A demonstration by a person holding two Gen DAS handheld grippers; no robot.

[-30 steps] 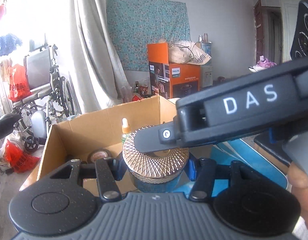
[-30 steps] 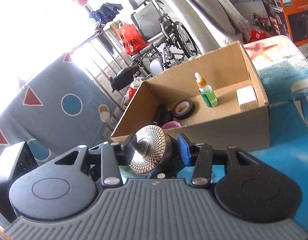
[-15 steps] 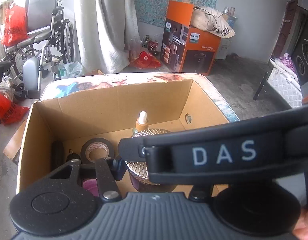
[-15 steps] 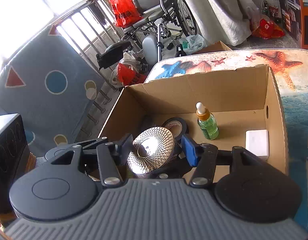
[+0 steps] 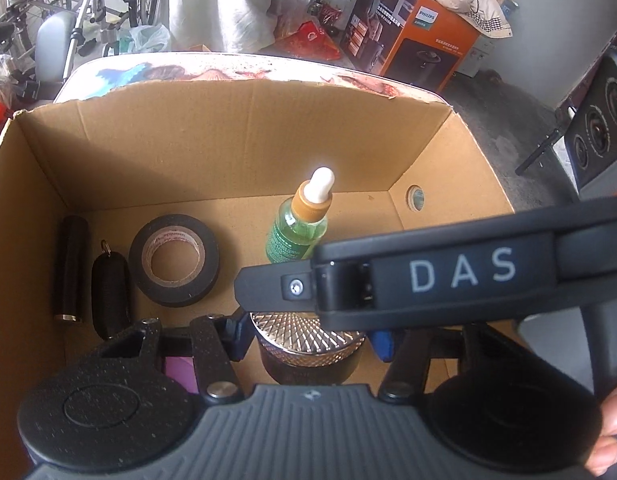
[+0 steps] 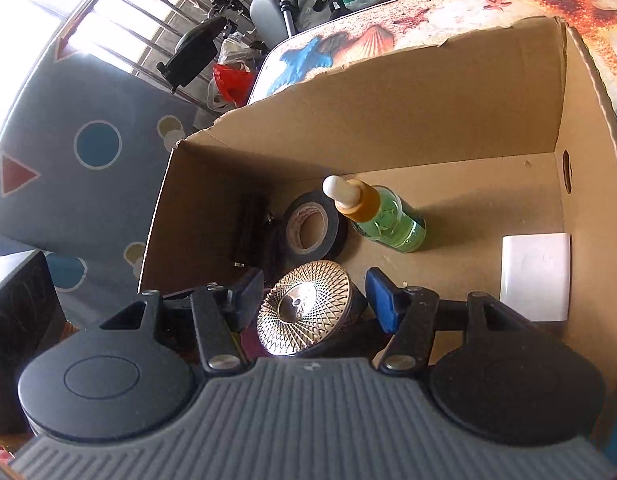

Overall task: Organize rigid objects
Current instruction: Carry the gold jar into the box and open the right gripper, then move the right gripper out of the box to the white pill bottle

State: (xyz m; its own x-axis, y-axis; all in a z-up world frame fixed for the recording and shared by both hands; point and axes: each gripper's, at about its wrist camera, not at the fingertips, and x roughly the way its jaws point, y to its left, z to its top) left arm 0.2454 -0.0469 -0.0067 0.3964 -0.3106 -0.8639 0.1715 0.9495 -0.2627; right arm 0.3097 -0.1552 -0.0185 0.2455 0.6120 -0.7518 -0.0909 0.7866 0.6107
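Both claws now hang inside the cardboard box (image 6: 388,120): our left claw (image 5: 308,340) pinches the jar (image 5: 308,344), while our right claw (image 6: 314,300) has just been opening, pads off its patterned lid (image 6: 304,308). We judge placement nearly finished.

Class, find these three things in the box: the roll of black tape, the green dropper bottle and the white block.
black tape (image 5: 206,276), left wrist view, on its black side.
green dropper bottle (image 6: 392,226), right wrist view, on the green body.
white block (image 6: 535,276), right wrist view, on its top face.
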